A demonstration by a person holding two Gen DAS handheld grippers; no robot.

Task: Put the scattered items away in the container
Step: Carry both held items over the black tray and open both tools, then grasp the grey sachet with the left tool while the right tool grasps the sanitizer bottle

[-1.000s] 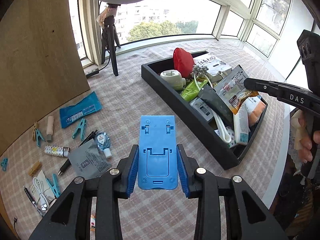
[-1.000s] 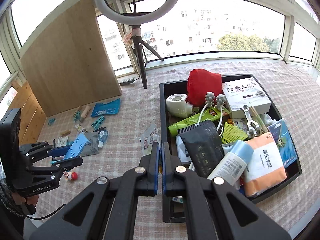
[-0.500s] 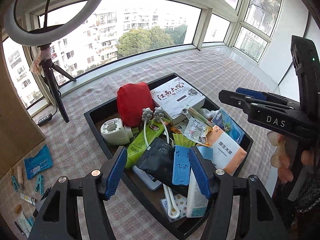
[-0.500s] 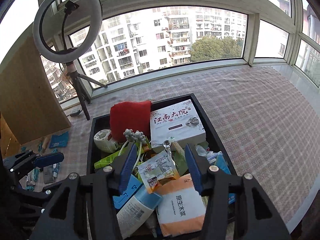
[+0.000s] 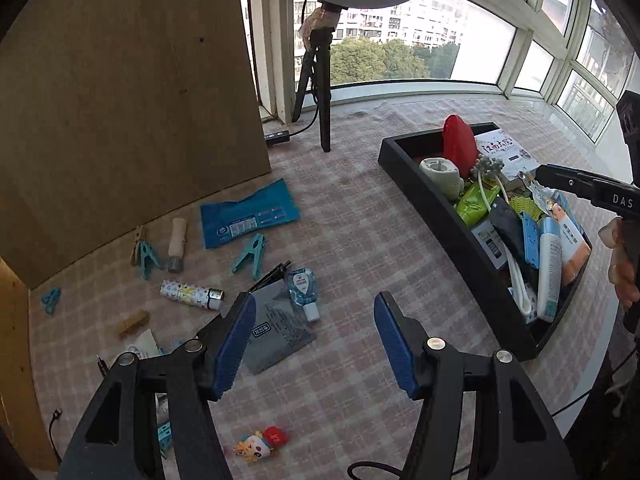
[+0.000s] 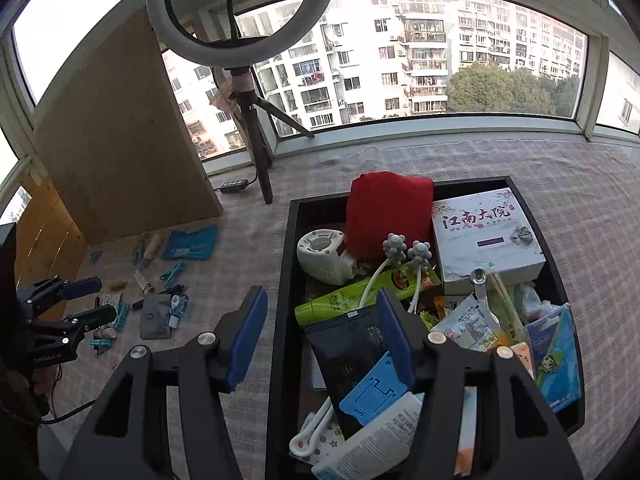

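Our fingers stand apart on both sides and grip nothing. The left gripper (image 5: 316,340) has its ribbed blue pads spread over bare checked tablecloth (image 5: 360,240); its jaws have just eased in slightly from their widest, with nothing between them. The right gripper (image 6: 322,330) has just opened and now hovers wide over the near left edge of the black tray (image 6: 280,320), also empty.

We judge the job well over half done. Under and beyond the right fingers the tray is heaped: a flat blue plastic phone stand (image 6: 374,398) lying just below the right pad, a matte black pouch (image 6: 348,348), a glossy green tube (image 6: 352,300), a soft red fabric bundle (image 6: 388,208), a rigid white box (image 6: 486,236) and a rounded white plastic holder (image 6: 324,254).

What is left lies ahead and to the left of the left fingers: a flat grey foil packet (image 5: 276,326) just beside the left pad, a small clear sanitiser bottle (image 5: 302,288) touching it, a patterned cylinder (image 5: 190,294), teal plastic pegs (image 5: 250,254), a crinkled blue pouch (image 5: 250,216), a small cork-coloured roll (image 5: 176,242), a wooden peg (image 5: 132,322), and a little cartoon charm (image 5: 258,444) below the fingers. Mostly thin, light pieces, likely fiddly to pinch off the cloth.
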